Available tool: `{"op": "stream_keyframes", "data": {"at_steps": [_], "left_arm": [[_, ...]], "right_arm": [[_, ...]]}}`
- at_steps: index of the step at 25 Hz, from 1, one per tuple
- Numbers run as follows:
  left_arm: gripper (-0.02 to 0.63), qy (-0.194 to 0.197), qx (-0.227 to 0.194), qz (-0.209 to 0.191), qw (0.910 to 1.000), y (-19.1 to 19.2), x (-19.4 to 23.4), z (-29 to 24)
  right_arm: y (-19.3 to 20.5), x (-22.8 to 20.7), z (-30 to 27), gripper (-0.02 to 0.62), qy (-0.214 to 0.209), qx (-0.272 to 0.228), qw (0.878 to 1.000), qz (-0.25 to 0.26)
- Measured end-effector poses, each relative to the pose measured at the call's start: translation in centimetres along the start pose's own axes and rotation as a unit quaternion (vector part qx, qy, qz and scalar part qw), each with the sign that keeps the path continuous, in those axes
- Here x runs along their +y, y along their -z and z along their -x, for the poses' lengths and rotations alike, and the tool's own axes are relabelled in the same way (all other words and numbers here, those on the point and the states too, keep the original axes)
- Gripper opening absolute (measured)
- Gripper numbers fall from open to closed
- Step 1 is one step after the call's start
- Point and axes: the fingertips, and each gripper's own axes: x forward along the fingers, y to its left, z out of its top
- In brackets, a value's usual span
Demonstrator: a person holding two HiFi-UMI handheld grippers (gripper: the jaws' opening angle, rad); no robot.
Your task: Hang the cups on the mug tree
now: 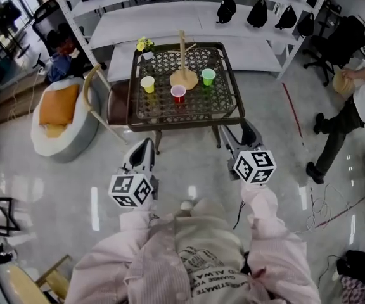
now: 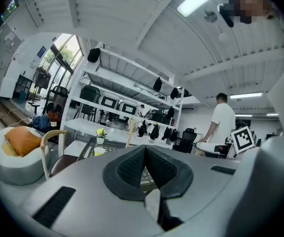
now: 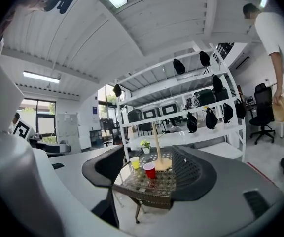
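Glossy floor lies open before the lattice table, where the mug tree is ringed by yellow cup, red cup and green cup — none hung. The left gripper is pinched together, the right gripper spread wide on nothing. The red cup is best taken first by its wall — table rim and wooden chair to be cleared.

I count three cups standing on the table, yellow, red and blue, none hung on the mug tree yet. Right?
Not quite: the third cup is green, not blue, as the head view shows. The yellow cup and red cup stand with it on the table, none on the mug tree yet.
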Motion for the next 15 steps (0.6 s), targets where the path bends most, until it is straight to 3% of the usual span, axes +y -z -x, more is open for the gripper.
{"op": "stream_keyframes", "data": {"at_steps": [8,15], "left_arm": [[-0.002,-0.01,0.018,0.014,0.9997,0.8,2.1,-2.3],[-0.002,-0.035,0.021,0.032,0.9987,0.8,5.5,-7.4]], "right_arm": [[1.2,-2.3,-3.0,0.275,0.032,0.011,0.999,-0.008],[2.3,-5.2,-9.6,0.275,0.024,0.027,0.999,-0.021]]}}
